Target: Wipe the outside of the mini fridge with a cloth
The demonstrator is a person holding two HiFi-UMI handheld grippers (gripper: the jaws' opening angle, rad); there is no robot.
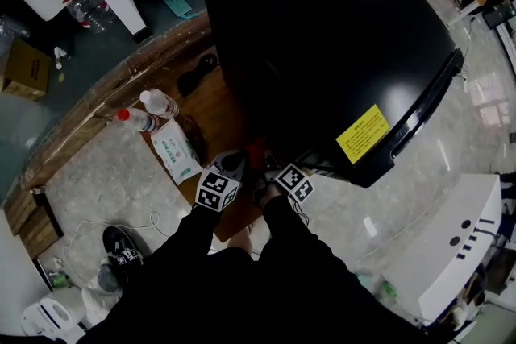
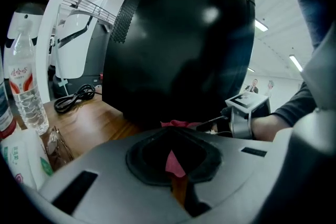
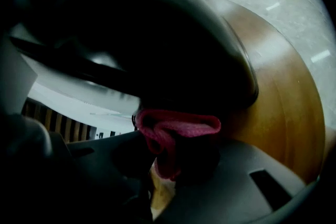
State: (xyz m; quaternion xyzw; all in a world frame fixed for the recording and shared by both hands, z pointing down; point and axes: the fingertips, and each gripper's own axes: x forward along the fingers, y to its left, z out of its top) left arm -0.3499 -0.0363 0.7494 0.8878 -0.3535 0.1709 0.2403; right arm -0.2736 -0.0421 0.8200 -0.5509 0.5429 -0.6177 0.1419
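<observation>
Pinching one cloth (image 3: pixel 178 131) — left gripper (image 2: pixel 174 165), right gripper (image 3: pixel 163 165) — beside one mini fridge (image 1: pixel 322 44).

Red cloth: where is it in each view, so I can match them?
Head view: cloth low centre, at the fridge's near edge.
Left gripper view: low centre, pinched in the left claw.
Right gripper view: centre, bunched in the right claw.
Shared landmark: the black fridge, behind the cloth everywhere.
</observation>
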